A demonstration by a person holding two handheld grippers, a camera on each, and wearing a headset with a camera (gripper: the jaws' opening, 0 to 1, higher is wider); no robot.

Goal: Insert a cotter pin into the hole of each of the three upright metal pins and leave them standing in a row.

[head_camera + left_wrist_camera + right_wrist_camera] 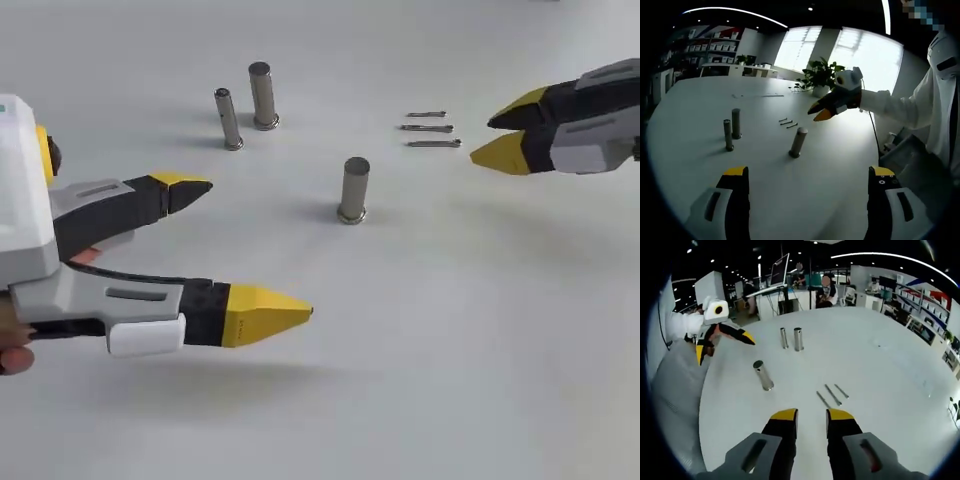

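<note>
White bench (pixel 480 380), matte, carrying the work pieces.

Head view: left tool (pixel 245 250) has its jaws spread wide with nothing between them. Right tool (pixel 487 138) has its jaws nearly together with a slim gap, and holds nothing. Three cotter pins (pixel 430 128) lie flat side by side, just ahead of the right tool's tips. Three metal pins (pixel 353 189) stand upright: one alone between the two tools, and two close together beyond the left tool's tips.

Left gripper view: own jaws wide. The lone metal pin stands ahead of them and the pair ahead to the left. The cotter pins (pixel 787 122) lie beyond, near the right tool (pixel 822 111).

Right gripper view: own jaws narrow. The cotter pins (pixel 832 394) lie just ahead of the tips, untouched.

Judgement: opening step, first cotter pin not yet picked up. The next move likely calls for the right tool to pinch one thin pin off the flat bench, while the left tool steadies a metal pin with its hole turned to face the right tool.
</note>
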